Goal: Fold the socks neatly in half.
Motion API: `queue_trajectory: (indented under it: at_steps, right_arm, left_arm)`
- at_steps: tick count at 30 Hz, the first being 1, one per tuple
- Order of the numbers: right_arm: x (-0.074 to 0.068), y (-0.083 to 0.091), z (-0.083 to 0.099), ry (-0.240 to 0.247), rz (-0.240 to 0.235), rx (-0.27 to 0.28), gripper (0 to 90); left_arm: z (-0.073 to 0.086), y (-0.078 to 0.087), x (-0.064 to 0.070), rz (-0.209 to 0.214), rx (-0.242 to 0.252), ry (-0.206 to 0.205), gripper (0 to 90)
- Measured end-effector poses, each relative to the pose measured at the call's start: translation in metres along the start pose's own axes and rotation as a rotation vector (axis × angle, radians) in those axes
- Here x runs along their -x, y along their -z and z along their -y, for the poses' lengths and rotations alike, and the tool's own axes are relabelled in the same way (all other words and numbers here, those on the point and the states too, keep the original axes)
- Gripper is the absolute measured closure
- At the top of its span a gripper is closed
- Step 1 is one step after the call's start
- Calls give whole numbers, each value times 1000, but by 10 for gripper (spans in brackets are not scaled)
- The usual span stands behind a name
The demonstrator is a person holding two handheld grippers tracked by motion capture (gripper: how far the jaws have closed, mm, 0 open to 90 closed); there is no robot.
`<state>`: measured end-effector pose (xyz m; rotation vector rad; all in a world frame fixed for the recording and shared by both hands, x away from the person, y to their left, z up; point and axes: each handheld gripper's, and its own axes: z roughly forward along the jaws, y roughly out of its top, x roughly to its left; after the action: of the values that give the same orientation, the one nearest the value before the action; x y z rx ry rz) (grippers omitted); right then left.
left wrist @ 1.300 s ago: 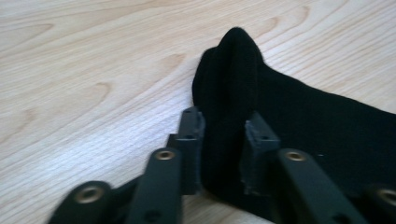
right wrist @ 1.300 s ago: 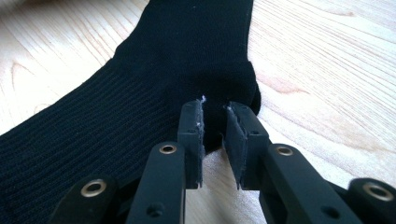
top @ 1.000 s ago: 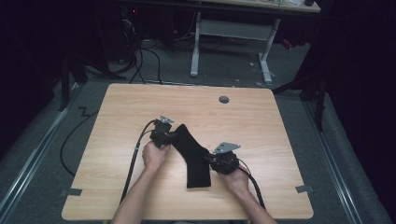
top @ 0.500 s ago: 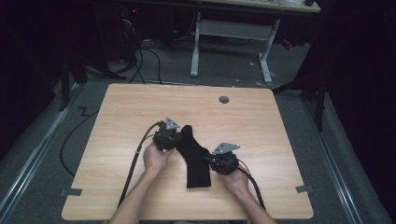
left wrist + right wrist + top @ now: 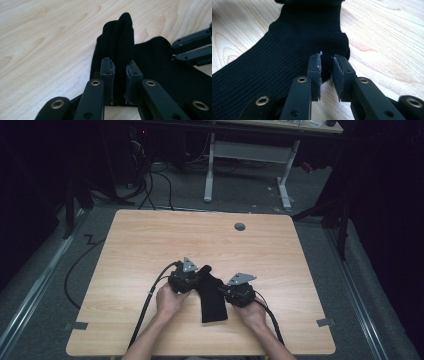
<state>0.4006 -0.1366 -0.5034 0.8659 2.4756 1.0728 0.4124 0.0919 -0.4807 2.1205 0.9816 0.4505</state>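
Left gripper (image 5: 119,82) is clamped on the sock's (image 5: 212,292) bunched toe to fold it, right gripper (image 5: 326,75) pinching its edge flat on the bench (image 5: 150,240).

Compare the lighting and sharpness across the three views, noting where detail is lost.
High view: lit light wooden table, surroundings nearly black, black knitted sock a flat dark shape. Left gripper view: bright, rib of the pinched fold sharp, nearest jaw bases soft. Right gripper view: even light, sock ribbing crisp, far table slightly glary.
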Motion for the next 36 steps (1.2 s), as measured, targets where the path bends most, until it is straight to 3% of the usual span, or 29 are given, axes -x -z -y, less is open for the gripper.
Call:
queue_trajectory:
  at_steps: [6, 12, 15, 21, 26, 29, 32, 36]
  right_arm:
    - [0, 0, -1, 3, 3, -2, 761]
    - [1, 1, -2, -7, 0, -11, 730]
    - [1, 5, -4, -9, -6, 1, 773]
    - [3, 16, -13, -14, -28, 43, 884]
    - [4, 19, -26, -11, -35, 65, 885]
    - [4, 16, -37, -14, -37, 79, 882]
    - [4, 10, -47, -21, -33, 69, 872]
    - [3, 0, -56, -28, -33, 63, 858]
  left_arm:
    - [6, -9, 3, 32, -43, -5, 714]
    - [5, -5, 6, 53, -32, 0, 590]
    - [4, 3, 7, 83, -8, 18, 564]
    - [2, 15, 7, 94, 34, 43, 599]
    - [-2, 21, 3, 78, 65, 78, 669]
    - [-5, 21, -1, 69, 88, 120, 688]
    - [-5, 18, -3, 61, 72, 140, 696]
    - [-3, 11, -1, 73, 37, 135, 693]
